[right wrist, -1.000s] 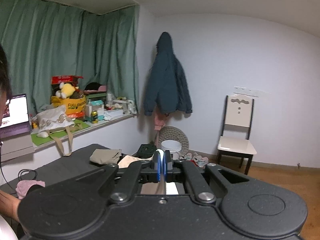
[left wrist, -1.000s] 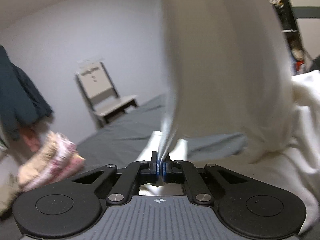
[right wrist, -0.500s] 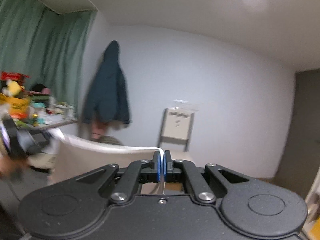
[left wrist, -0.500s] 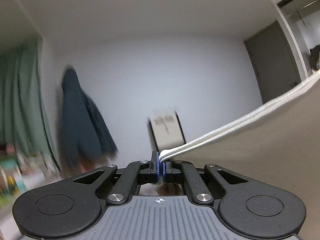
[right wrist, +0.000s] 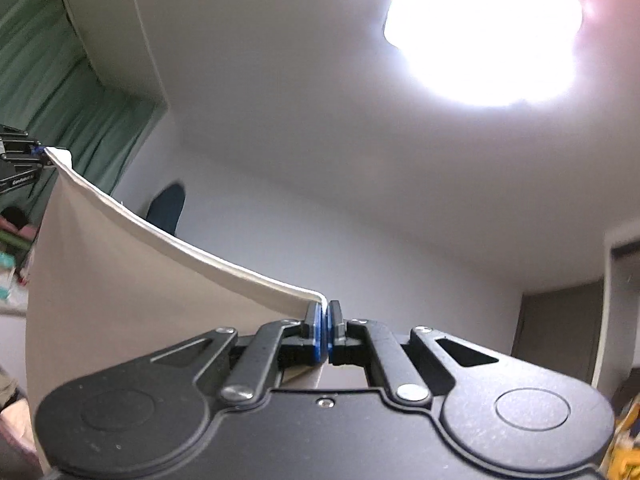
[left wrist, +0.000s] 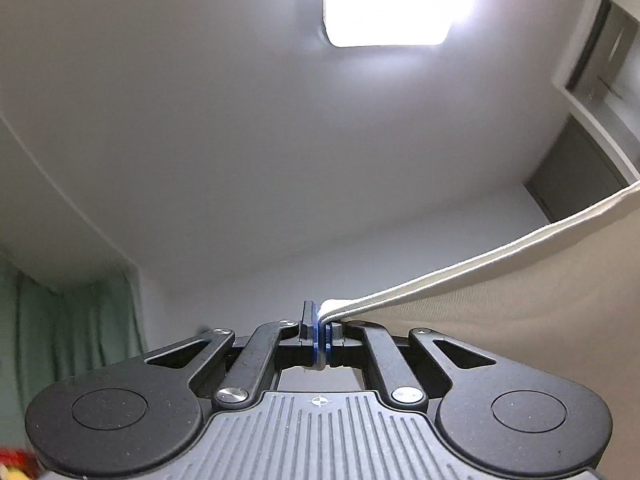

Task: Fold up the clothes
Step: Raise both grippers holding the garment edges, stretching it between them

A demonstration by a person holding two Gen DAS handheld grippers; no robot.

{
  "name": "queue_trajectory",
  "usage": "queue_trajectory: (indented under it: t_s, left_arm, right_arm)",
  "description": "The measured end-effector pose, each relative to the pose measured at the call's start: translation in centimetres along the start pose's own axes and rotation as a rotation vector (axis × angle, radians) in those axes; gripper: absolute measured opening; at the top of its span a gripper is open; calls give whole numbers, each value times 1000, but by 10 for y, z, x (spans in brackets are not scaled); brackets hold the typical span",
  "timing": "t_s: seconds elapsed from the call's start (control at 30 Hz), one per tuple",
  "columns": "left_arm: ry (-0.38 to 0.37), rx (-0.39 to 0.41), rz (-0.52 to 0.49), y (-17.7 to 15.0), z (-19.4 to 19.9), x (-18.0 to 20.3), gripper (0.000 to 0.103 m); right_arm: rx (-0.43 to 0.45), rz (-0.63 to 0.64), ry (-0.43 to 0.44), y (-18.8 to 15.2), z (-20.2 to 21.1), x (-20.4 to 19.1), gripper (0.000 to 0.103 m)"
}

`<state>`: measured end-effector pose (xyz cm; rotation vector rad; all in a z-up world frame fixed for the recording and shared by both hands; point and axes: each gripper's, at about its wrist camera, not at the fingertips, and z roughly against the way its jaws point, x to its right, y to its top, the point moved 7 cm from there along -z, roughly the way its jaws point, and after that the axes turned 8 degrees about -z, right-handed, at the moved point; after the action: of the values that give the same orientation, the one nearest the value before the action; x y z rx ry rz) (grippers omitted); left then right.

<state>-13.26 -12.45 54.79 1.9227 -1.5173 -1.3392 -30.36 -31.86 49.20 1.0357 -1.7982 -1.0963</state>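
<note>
A: Left wrist view: why is the left gripper (left wrist: 322, 330) tilted at the ceiling light (left wrist: 386, 2)?

B: It's clamped on a corner of the cream garment (left wrist: 516, 304), whose hem runs to three o'clock.

A: Right wrist view?

B: The right gripper (right wrist: 322, 330) pinches the other corner; the cloth spreads toward nine o'clock, probably held taut and high to flatten before folding.

Both wrist views tilt up, sharing the ceiling light (left wrist: 386, 2).

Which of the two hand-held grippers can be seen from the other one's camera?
The left hand-held gripper: the right wrist view shows it at the far left edge, pinching the far corner of the cream garment. The left wrist view shows only its own fingers and the cloth.
</note>
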Motion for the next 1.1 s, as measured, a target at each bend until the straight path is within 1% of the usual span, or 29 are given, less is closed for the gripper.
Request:
queue_trajectory:
  t_s: [0.07,0.13,0.23,0.3,0.4,0.47,0.5,0.53,0.6,0.67,0.8,0.9,0.93,0.97,1.0,1.03,1.1]
  left_arm:
    - [16,29,0,19,5,-10,3]
    - [20,44,-4,30,7,-13,3]
    - [6,41,13,47,14,-11,3]
    - [-6,35,32,53,13,-11,3]
    - [-10,22,64,61,2,-13,3]
    - [-17,-2,83,59,-17,-12,3]
    - [-21,-17,90,55,-28,-10,3]
    - [-27,-35,89,50,-40,-6,3]
    - [-37,-80,67,34,-62,6,3]
    - [-56,-142,36,11,-83,22,3]
    - [-94,-272,-8,-43,-128,71,3]
    - [-124,-376,7,-87,-163,104,3]
    - [-131,-408,18,-101,-175,114,3]
    - [-132,-430,22,-112,-186,121,3]
    - [-130,-448,25,-121,-199,130,3]
    - [-127,-459,27,-124,-210,135,3]
    - [-114,-476,57,-124,-232,137,3]
  right_arm:
    - [18,-7,-5,13,0,7,4]
    - [15,-26,-5,23,-3,13,4]
    - [14,-54,-9,39,-9,23,4]
    - [28,-42,-23,51,-14,27,4]
    - [31,-11,-45,63,-32,32,4]
    - [15,6,-55,65,-48,35,4]
    - [-2,13,-61,61,-59,37,4]
    - [-27,20,-65,53,-72,39,4]
    - [-87,16,-73,26,-103,42,4]
    - [-149,10,-81,-3,-133,44,4]
    - [-270,-11,-103,-82,-197,48,4]
    - [-350,-35,-126,-140,-244,52,4]
    - [-365,-36,-140,-154,-259,54,4]
    - [-367,-28,-162,-162,-272,57,3]
    - [-365,-17,-187,-167,-284,60,1]
    - [-347,-2,-214,-165,-294,66,1]
    - [-318,-43,-238,-149,-309,83,1]
